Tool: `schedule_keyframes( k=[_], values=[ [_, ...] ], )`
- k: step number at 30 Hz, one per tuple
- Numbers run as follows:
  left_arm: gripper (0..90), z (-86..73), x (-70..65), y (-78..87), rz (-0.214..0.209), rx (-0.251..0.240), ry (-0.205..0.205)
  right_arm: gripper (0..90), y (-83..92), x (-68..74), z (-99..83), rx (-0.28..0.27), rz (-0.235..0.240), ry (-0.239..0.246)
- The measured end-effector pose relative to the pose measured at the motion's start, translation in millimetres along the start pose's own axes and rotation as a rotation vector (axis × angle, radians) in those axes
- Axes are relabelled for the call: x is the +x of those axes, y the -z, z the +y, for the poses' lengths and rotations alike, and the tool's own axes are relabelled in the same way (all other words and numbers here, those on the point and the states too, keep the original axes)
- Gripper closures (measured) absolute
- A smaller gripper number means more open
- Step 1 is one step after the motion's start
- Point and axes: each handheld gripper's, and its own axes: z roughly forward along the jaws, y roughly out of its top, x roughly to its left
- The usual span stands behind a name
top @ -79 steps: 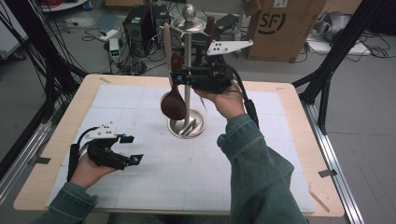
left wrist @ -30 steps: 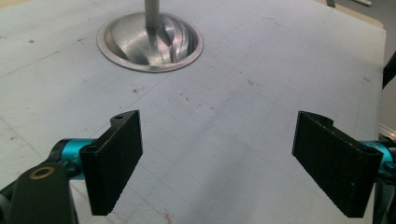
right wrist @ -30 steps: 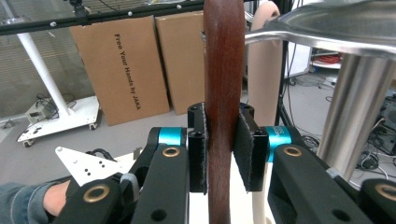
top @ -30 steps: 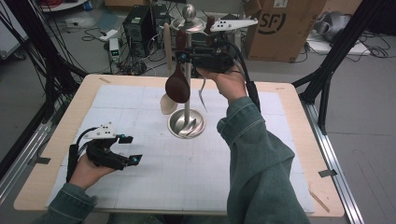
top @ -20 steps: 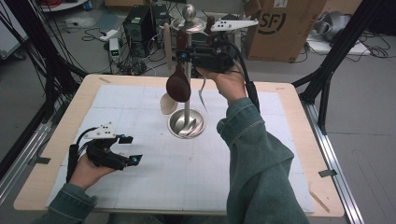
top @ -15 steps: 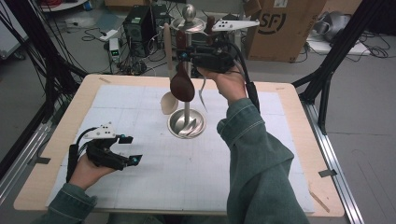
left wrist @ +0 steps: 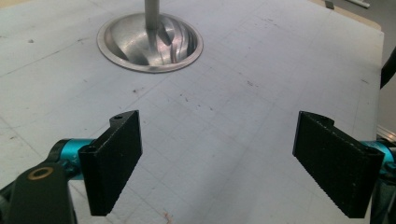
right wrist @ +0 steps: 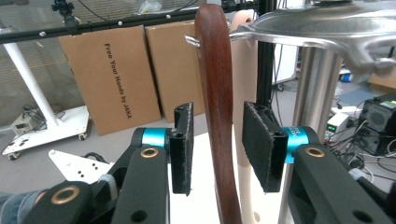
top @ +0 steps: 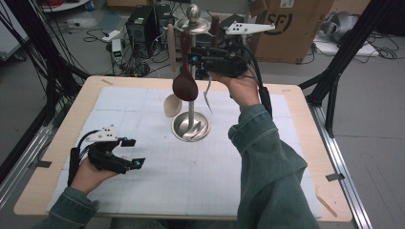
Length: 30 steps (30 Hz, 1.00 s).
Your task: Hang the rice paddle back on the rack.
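A dark wooden spoon hangs by its handle from a hook on the metal stand, bowl down. My right gripper is raised beside the stand's top. Its jaws have just been opening and stand on either side of the handle with a gap on both sides, so the pads are off it. A pale wooden spoon hangs behind the dark one. My left gripper rests at the table's front left, open and holding nothing.
A thin metal utensil also hangs from the stand, near my right hand. The stand's round base sits mid-table on a white mat. Cardboard boxes and electronics lie beyond the far edge.
My right gripper rose with the dark spoon from near the stand's base up to the hooks. Its jaws then parted and the spoon's bowl swung slightly toward the pole. The left gripper stayed still.
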Motion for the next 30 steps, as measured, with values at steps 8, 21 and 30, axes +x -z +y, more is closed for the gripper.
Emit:
schedule_keyframes(
  k=[8, 21, 30],
  values=[
    [16.0, -0.1, -0.2, -0.1, 0.003, 0.000, 0.002, 59.8, 11.3, 1.6, -6.3, -0.001, -0.009, 0.013],
    [15.8, -0.3, 0.5, -0.1, 0.006, 0.005, 0.000, 55.0, 25.7, -1.1, -20.2, -0.003, -0.024, 0.013],
    [15.7, -0.3, 0.2, -0.2, 0.004, 0.005, -0.001, 51.0, 35.0, -1.8, -37.2, -0.011, -0.032, -0.005]
  ],
)
